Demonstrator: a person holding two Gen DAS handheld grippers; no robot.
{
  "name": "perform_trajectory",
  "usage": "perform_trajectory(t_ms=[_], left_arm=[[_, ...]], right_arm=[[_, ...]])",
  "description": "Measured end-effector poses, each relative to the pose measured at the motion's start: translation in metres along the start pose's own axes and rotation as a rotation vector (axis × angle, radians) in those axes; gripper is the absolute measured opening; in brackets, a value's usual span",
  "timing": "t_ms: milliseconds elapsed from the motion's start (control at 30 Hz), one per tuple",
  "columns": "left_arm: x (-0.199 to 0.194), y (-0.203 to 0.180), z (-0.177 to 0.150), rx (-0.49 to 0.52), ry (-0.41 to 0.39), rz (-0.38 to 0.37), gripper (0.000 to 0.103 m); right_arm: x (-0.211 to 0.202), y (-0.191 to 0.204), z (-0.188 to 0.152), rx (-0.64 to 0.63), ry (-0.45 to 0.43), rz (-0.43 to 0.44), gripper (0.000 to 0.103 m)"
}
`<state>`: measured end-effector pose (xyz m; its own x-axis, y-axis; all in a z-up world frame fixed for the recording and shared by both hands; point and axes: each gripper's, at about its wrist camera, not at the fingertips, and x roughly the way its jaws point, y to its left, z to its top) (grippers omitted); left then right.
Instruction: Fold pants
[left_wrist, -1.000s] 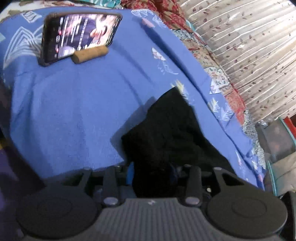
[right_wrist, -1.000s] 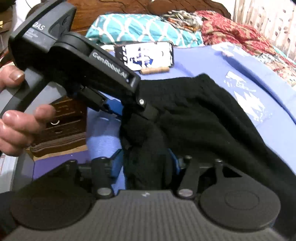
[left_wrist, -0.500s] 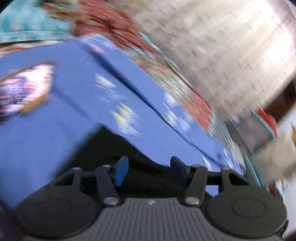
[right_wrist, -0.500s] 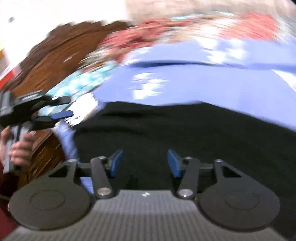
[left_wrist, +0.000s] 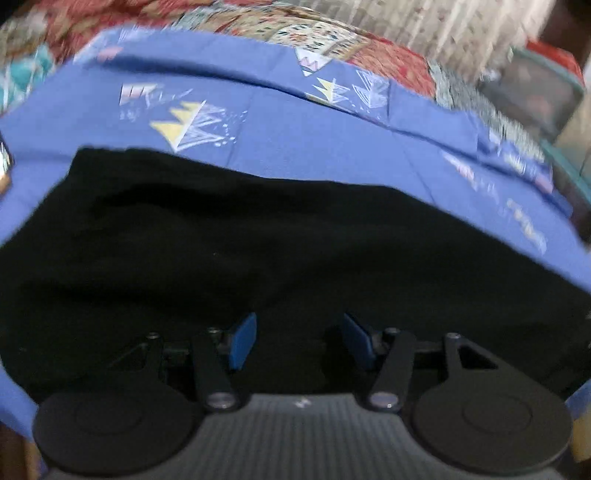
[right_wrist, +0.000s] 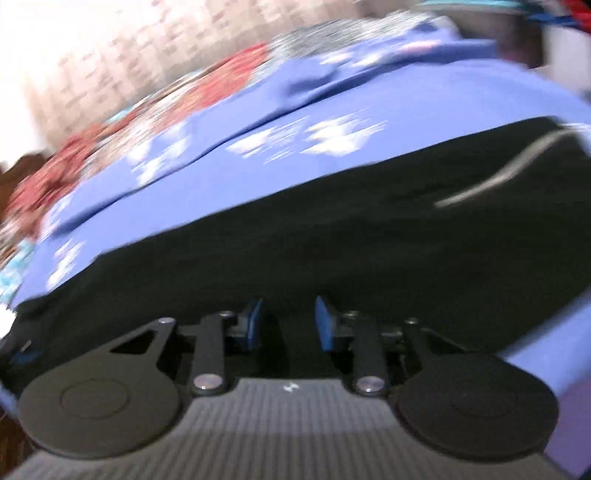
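Observation:
The black pants (left_wrist: 258, 236) lie spread flat across the blue patterned bedsheet (left_wrist: 258, 122). My left gripper (left_wrist: 299, 339) hangs just above the near part of the pants, its blue pads apart and empty. In the right wrist view the pants (right_wrist: 332, 236) stretch from lower left to upper right, with a pale drawstring (right_wrist: 498, 173) near their right end. My right gripper (right_wrist: 288, 325) is open and empty over the pants' near edge. Both views are motion-blurred.
A red floral quilt (left_wrist: 391, 62) and a pale curtain (left_wrist: 443, 26) lie beyond the sheet's far edge. A dark storage box (left_wrist: 532, 96) stands at the far right. The sheet (right_wrist: 295, 110) slopes away in the right wrist view.
Both grippers were shut on a bunched part of the pants; they have let go and opened. The pants now lie flat. Both cameras have swung right, and the phone is out of view.

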<state>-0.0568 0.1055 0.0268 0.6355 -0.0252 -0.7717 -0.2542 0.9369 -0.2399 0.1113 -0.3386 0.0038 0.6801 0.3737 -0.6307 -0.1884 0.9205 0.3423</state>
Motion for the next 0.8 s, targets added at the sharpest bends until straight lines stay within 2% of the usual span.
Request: perform_trajectory(t_ms=[67, 133, 200, 267, 367, 533, 600, 800], left_arm=[[0.000, -0.008, 0.003, 0.025, 0.012, 0.037, 0.054], [-0.003, -0.017, 0.008, 0.026, 0.020, 0.047, 0.057], [-0.008, -0.030, 0.015, 0.045, 0.015, 0.032, 0.058], [-0.010, -0.052, 0.023, 0.083, 0.008, 0.001, 0.058], [-0.003, -0.091, 0.031, 0.148, 0.013, -0.067, 0.059], [0.028, -0.164, 0.037, 0.233, 0.077, -0.204, 0.059], [0.038, -0.192, 0.032, 0.278, 0.099, -0.248, 0.059], [0.065, -0.239, 0.012, 0.332, 0.187, -0.283, 0.060]], right_arm=[[-0.004, -0.025, 0.003, 0.067, -0.031, -0.042, 0.031], [-0.008, -0.047, 0.004, 0.153, -0.054, -0.007, 0.029], [-0.015, -0.056, 0.003, 0.187, -0.081, 0.008, 0.030], [-0.022, -0.062, 0.001, 0.203, -0.104, 0.024, 0.032], [-0.035, -0.073, 0.005, 0.231, -0.160, 0.023, 0.040], [-0.064, -0.125, 0.007, 0.341, -0.246, -0.001, 0.044], [-0.072, -0.147, 0.003, 0.404, -0.269, 0.012, 0.052], [-0.078, -0.193, -0.015, 0.563, -0.289, 0.025, 0.055]])
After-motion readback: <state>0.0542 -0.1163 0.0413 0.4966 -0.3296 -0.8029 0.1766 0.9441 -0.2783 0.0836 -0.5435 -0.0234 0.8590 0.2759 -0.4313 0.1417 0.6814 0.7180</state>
